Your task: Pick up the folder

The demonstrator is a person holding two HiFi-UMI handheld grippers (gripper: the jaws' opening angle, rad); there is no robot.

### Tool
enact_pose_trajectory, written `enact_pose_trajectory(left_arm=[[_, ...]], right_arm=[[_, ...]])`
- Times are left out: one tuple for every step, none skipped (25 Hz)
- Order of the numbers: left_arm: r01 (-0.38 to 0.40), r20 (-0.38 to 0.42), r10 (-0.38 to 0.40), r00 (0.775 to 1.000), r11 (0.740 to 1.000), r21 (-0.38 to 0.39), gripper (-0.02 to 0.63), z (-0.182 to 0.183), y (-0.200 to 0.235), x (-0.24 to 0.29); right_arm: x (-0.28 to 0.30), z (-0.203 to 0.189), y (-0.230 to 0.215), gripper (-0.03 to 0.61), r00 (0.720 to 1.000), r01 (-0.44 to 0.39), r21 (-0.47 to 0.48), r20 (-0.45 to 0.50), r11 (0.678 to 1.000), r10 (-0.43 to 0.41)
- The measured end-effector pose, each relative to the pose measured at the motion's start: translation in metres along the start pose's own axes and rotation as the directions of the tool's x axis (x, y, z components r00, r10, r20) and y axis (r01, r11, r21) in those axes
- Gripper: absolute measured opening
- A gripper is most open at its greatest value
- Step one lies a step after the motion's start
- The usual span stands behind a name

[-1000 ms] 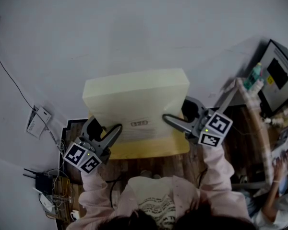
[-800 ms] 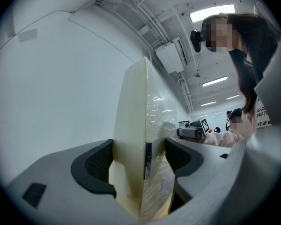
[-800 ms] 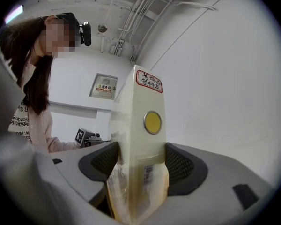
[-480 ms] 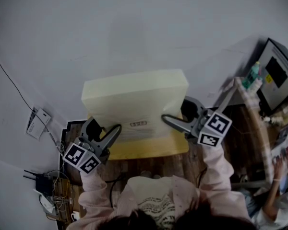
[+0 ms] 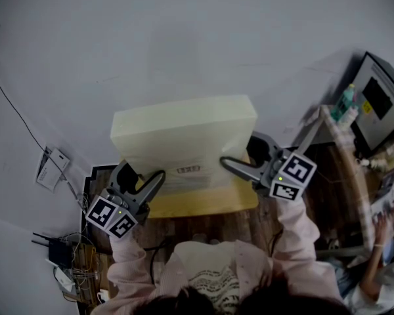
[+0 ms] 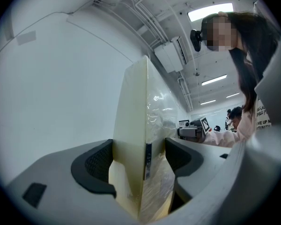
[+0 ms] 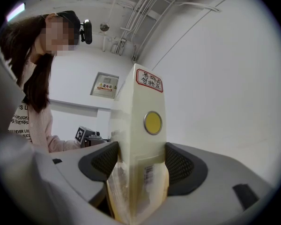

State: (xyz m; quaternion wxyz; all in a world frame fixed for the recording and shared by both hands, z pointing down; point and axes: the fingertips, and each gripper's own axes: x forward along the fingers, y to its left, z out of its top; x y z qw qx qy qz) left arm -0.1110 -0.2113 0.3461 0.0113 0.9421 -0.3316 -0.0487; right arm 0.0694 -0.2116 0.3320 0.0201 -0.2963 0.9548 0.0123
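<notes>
A pale yellow folder (image 5: pixel 184 140) sits in the middle of the head view, held between the two grippers. Behind it, from 9 o'clock round to 2 o'clock, is a big white surface (image 5: pixel 184 38).

The left gripper (image 5: pixel 155 178) is at about 7 o'clock from the middle of the folder. Its jaws pinch the folder's left edge, one dark pad on each side. In the left gripper view the folder stands tall and thin between the pads, with clear crinkly plastic on its right face.

The right gripper (image 5: pixel 228 164) is at about 4 o'clock from the middle of the folder. Its jaws pinch the folder's right edge the same way. In the right gripper view the narrow side of the folder faces the camera. A round yellow dot (image 7: pixel 152 122) is on that side, and a label with a red border (image 7: pixel 149 81) is above the dot at 12 o'clock.

The person's pink sleeves (image 5: pixel 295 231) show at the bottom of the head view. A thin black cable (image 5: pixel 13 107) runs down the white surface at 9 o'clock. A dark screen (image 5: pixel 379 104) and a green bottle (image 5: pixel 347 102) are far off at 3 o'clock, well apart from the folder.
</notes>
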Motion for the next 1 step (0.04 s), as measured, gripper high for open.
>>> enact_pose_trajectory(left_arm=[[0.0,0.0,0.0,1.0,1.0,0.001,0.365,0.0003,0.0002,-0.0003]], right_arm=[[0.0003,0.0,0.0002,0.319,1.0,0.0,-0.002,-0.001,1.0,0.0]])
